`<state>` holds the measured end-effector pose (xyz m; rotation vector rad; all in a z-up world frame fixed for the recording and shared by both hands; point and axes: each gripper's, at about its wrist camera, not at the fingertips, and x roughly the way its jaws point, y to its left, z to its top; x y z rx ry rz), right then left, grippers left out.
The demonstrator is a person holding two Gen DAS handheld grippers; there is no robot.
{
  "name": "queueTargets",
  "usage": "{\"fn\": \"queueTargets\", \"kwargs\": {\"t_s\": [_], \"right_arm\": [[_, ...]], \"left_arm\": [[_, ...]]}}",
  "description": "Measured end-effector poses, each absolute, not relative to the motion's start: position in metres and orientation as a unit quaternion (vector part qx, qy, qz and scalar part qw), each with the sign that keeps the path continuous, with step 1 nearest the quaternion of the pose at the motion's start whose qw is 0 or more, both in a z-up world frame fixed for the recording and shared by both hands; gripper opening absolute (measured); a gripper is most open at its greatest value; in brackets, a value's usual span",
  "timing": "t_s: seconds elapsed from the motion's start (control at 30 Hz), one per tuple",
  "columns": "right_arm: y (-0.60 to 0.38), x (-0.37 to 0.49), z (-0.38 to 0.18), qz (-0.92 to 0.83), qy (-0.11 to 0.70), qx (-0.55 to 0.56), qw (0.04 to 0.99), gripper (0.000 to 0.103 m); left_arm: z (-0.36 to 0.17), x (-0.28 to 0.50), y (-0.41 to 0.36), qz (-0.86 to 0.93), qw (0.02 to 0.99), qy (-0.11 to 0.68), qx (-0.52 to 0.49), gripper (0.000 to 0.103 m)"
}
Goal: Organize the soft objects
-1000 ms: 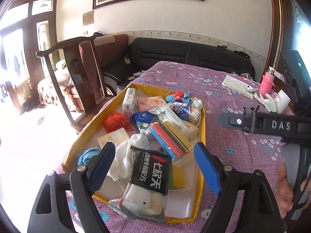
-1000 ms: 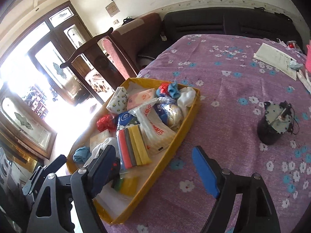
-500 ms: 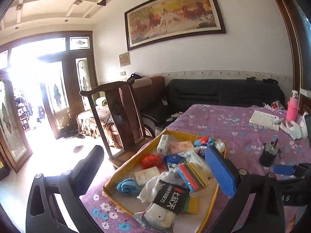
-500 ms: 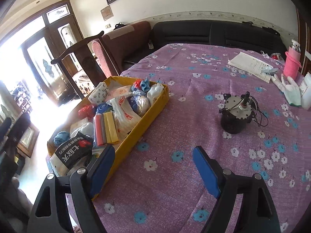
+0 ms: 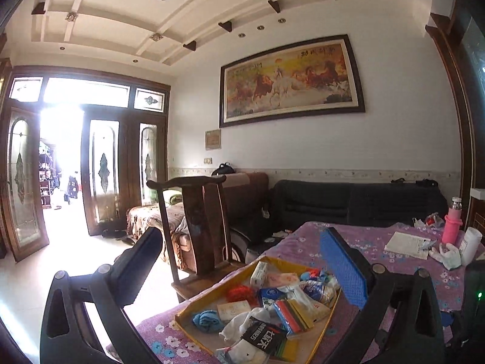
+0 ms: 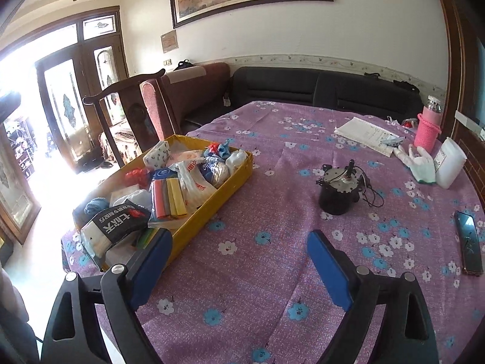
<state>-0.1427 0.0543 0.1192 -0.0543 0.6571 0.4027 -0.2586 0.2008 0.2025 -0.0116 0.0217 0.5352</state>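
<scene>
With both tongs (image 5: 242, 261) (image 6: 239, 251) wide open and empty, pinch the limp, light sock pack (image 6: 113, 223) mid-body at the yellow tray's (image 6: 212, 206) near corner.

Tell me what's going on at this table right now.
A person holds a two-finger gripper in each hand above a table with a purple floral cloth. Both the left gripper and the right gripper are open and hold nothing. A yellow tray on the table is packed with soft items: socks in a black wrapper, a stack of coloured cloths, a blue cloth ball. Nothing is being touched.
</scene>
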Motion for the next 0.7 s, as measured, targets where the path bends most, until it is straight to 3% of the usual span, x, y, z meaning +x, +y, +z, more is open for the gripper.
{"fn": "queueTargets", "kwargs": {"t_s": [0.17,0.3,0.7], "right_arm": [[0.053,-0.157,0.116,0.187,0.300,-0.033,0.935,0.097],[0.050,-0.160,0.110,0.187,0.303,-0.027,0.934,0.098],[0.054,-0.158,0.085,0.175,0.326,-0.054,0.927,0.098]], "left_arm": [[0.204,-0.272,0.185,0.289,0.957,-0.020,0.013,0.103],[0.188,-0.249,0.178,0.261,0.964,0.036,0.040,0.103],[0.144,-0.194,0.209,0.182,0.965,0.182,-0.046,0.103]]}}
